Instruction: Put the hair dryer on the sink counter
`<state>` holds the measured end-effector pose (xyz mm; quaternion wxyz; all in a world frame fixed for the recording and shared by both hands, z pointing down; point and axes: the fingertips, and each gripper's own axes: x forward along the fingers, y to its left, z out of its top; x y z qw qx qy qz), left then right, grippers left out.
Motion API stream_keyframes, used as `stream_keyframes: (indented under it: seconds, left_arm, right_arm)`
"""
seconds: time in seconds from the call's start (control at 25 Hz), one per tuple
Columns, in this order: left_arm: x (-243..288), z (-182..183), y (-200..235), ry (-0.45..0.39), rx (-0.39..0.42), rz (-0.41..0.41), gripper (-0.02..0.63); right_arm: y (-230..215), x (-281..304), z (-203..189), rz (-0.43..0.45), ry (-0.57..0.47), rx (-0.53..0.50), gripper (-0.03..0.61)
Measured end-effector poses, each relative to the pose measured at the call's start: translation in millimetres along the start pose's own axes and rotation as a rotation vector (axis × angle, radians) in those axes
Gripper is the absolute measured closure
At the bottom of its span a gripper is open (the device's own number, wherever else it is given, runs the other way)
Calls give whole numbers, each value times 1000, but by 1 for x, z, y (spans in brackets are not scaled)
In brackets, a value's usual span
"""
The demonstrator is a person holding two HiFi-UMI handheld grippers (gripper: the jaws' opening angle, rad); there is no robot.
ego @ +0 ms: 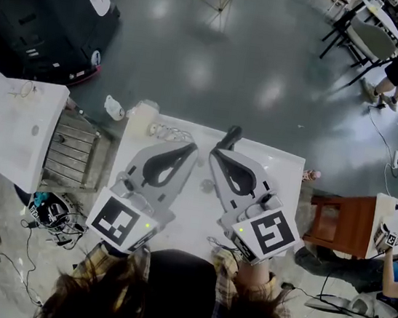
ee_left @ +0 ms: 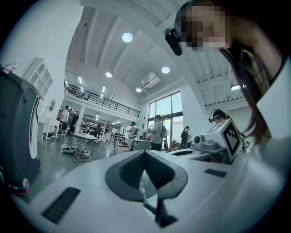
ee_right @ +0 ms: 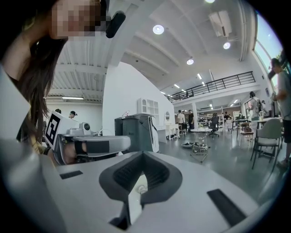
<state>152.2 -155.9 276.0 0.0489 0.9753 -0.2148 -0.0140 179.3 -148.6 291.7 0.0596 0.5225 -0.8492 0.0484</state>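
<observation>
In the head view both grippers are held side by side over a white tabletop (ego: 286, 167). My left gripper (ego: 190, 147) is shut, with nothing between its jaws, and its own view (ee_left: 145, 153) shows the same. My right gripper (ego: 215, 154) is also shut and empty (ee_right: 142, 154). Just past the right gripper's tip a dark object (ego: 230, 135) sticks out; it may be part of the hair dryer, but I cannot tell. A pale cable (ego: 167, 132) lies near the table's far edge. A white sink counter (ego: 12, 128) stands to the left.
A white bottle (ego: 143, 114) and a small white object (ego: 114, 108) sit at the table's far left corner. A large black machine (ego: 44, 8) stands on the grey floor beyond. A wooden stool (ego: 341, 222) is at the right. People and chairs are farther off.
</observation>
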Motion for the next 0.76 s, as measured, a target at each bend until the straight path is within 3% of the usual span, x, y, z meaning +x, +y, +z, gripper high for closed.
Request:
stream_keyframes:
  seconds: [0.76]
  left_arm:
    - [2,-1,-1,1,2,2,597]
  right_arm:
    - [-4,-1,-7,-6,16,4,565]
